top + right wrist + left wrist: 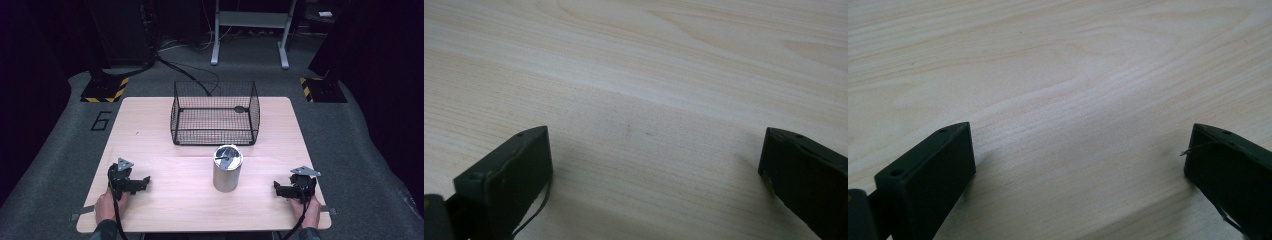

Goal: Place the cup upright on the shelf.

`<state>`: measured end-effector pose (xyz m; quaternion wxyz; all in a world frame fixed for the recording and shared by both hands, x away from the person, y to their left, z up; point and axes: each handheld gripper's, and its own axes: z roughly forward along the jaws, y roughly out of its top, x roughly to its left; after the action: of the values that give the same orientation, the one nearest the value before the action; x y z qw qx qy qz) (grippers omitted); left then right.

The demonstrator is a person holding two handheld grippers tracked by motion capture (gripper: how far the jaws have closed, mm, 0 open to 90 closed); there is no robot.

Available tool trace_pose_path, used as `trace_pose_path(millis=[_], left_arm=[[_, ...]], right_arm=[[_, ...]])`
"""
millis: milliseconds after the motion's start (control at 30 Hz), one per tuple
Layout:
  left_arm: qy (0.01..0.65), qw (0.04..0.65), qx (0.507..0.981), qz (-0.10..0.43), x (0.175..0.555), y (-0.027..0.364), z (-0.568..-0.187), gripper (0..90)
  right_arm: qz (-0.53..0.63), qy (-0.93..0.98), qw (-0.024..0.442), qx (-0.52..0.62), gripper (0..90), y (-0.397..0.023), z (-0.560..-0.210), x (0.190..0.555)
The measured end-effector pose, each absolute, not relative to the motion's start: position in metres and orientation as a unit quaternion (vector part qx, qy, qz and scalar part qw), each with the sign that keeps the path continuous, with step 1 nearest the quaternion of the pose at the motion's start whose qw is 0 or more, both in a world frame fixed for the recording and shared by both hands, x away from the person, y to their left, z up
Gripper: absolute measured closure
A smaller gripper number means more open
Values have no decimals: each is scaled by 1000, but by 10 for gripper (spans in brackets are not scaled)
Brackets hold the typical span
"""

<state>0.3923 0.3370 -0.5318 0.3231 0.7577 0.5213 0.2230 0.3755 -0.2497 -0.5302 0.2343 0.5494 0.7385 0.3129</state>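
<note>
Left gripper [131, 183]: your jaws gape wide, empty, near the table's [150, 130] left edge.
Right gripper [290, 189]: likewise, right edge.
Metal can [227, 168]: upright mid-table, untouched.
Wire basket [215, 113]: far edge.
Progress: nothing started, apparently.

This is looking like a lab or test room. A pale wooden table [150, 125] is standing on grey carpet [350, 130] in a dark room. Yellow and black warning tape [106, 91] is marking stand feet at the far left and far right. A number 6 [101, 120] is showing on the floor, and cables [185, 72] are running across it.
</note>
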Motion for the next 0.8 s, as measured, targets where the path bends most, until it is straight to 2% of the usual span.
trace_pose_path(millis=[433, 800], left_arm=[[523, 324, 756, 226, 392, 336, -532, 2], [521, 321, 759, 224, 392, 337, -532, 2]], right_arm=[[308, 731, 234, 563, 0, -248, -529, 377], [306, 740, 203, 563, 0, -243, -522, 374]])
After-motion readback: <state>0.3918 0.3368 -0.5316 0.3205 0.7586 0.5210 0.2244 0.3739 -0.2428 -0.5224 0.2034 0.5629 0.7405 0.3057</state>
